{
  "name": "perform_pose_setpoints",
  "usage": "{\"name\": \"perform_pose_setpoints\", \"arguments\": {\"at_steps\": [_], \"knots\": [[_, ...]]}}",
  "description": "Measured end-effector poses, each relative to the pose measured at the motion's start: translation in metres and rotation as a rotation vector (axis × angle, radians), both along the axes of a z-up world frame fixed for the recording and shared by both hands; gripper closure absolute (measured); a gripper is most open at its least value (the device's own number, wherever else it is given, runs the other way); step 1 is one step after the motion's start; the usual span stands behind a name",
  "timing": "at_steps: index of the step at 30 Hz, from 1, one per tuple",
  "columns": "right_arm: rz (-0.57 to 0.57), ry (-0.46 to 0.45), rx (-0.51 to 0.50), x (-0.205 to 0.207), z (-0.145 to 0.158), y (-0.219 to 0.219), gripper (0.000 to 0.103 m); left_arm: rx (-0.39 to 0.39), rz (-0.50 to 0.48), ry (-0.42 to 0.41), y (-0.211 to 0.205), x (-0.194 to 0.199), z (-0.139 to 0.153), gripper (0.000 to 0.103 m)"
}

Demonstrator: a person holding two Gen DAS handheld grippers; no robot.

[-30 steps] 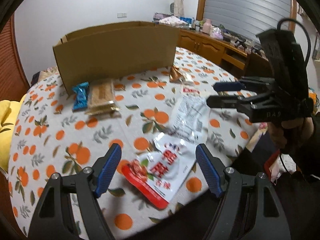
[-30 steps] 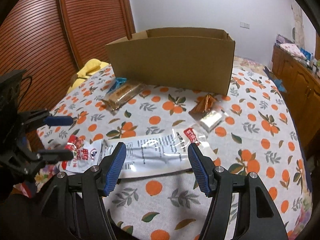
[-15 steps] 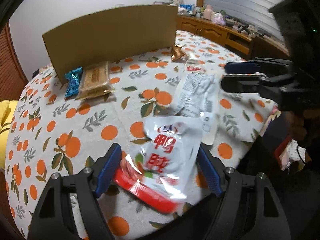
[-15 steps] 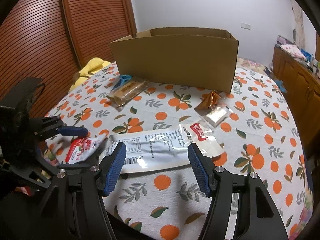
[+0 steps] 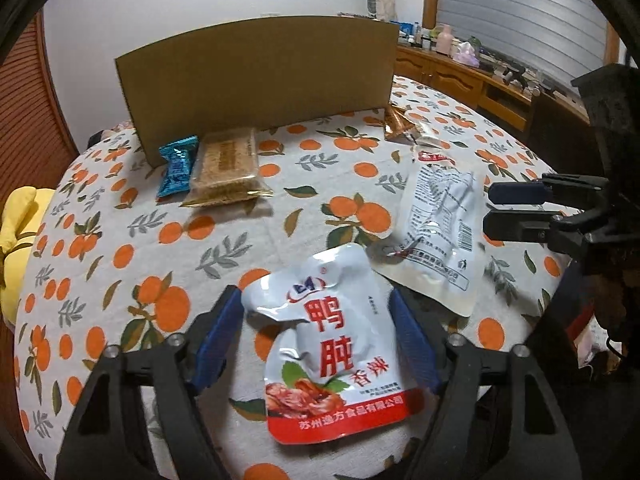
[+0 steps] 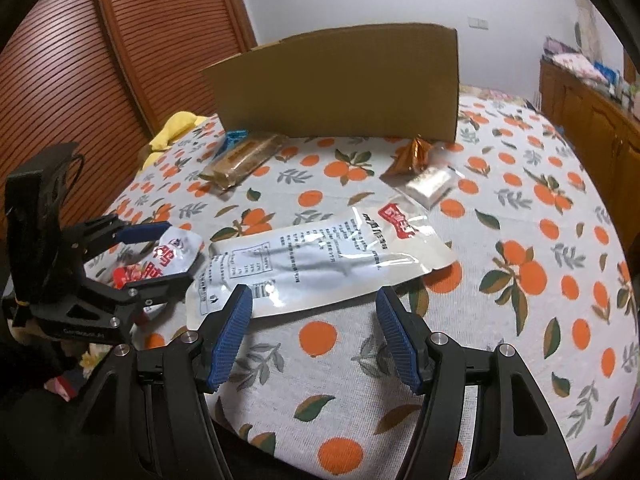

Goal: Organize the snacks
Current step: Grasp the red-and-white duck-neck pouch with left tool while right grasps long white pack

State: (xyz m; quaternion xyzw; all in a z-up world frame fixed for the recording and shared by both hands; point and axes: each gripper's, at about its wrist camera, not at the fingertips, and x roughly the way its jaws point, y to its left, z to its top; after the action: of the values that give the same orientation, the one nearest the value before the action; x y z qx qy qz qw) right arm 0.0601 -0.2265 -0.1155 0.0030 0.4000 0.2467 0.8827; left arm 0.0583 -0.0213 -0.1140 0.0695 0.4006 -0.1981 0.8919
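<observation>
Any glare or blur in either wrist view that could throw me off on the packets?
Left wrist: the red-and-white pouch between the left gripper fingers is sharp, with mild sheen on its crinkles. Right wrist: bright glare streaks cross the clear printed bag ahead of the right gripper, washing out some text. Both views bend the cardboard box and darken at the rim.
</observation>
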Motion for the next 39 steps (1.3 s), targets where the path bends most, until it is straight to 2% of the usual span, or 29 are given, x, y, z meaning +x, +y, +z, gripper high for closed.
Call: {"name": "perform_pose_setpoints", "arguments": {"at_steps": [5,11,18,27,35,39], "knots": [[-0.022,0.041,0.067,0.01,-0.004,-0.005,0.035,-0.007,0.005,-0.009,0.005,-0.001,0.0,0.033],[-0.051,0.067,0.089,0.028,-0.003,-0.002,0.03,-0.017,0.019,-0.008,0.011,0.001,0.0,0.035],[-0.064,0.067,0.004,0.047,-0.002,0.021,0.023,-0.023,0.027,-0.007,0.014,0.004,0.0,0.036],[-0.053,0.092,-0.047,0.07,-0.002,0.058,0.022,-0.029,0.06,-0.01,0.023,0.008,0.0,0.037],[0.016,0.029,-0.195,0.063,-0.01,0.09,0.017,-0.039,0.082,-0.009,0.029,0.01,0.001,0.037],[0.051,0.022,-0.227,0.059,-0.011,0.091,0.017,-0.042,0.098,-0.009,0.033,0.011,0.001,0.037]]}}
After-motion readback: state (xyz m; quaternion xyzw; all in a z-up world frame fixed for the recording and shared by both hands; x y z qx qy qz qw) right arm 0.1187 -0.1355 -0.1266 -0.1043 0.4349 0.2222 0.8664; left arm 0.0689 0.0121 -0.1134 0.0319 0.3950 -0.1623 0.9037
